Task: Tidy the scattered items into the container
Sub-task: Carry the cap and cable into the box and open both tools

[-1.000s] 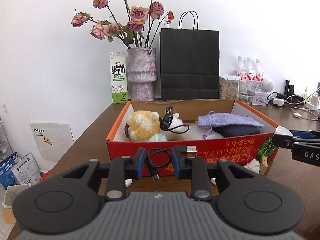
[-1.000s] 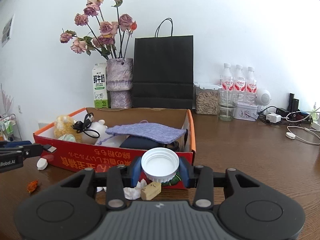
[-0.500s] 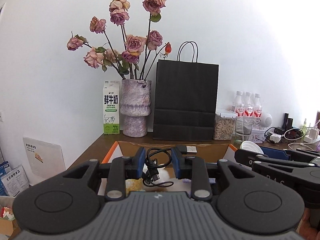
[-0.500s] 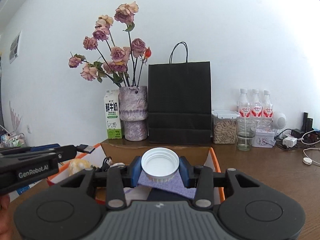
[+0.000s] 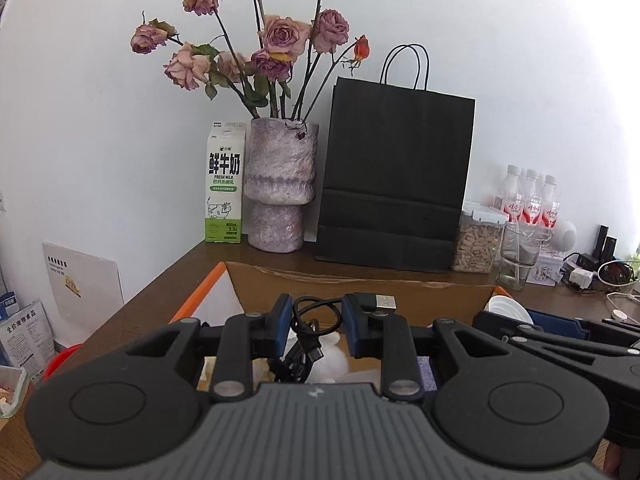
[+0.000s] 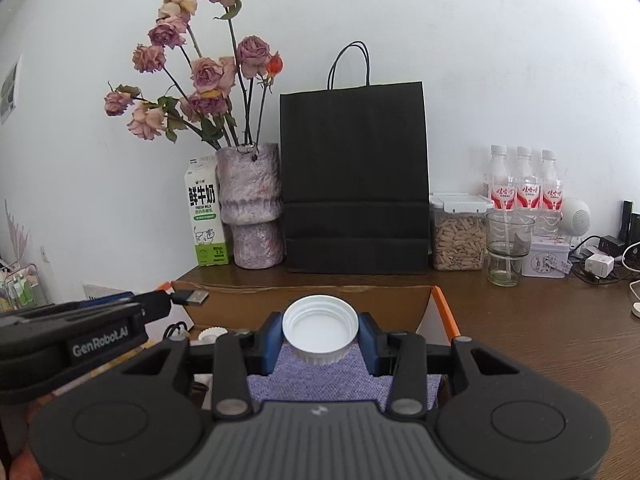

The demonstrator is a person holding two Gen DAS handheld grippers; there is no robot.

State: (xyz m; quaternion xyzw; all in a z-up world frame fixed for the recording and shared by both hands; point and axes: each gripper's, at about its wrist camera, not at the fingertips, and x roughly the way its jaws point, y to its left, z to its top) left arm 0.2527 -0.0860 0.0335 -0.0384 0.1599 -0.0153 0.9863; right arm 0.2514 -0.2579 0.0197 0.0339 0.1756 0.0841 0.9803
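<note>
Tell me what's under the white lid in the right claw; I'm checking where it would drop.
A purple knitted pouch lies under the white lid, inside the cardboard box. The claw's body hides whatever lies nearer.

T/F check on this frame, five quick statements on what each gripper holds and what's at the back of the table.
1. The left gripper holds a black USB cable. True.
2. The right gripper is empty. False: it is shut on a white bottle cap.
3. The cap hangs over a purple knitted pouch in the cardboard box. True.
4. The black paper bag lies flat on the table. False: it stands upright against the wall.
5. The milk carton stands right of the bag. False: it stands left of the vase, which is left of the bag.
</note>
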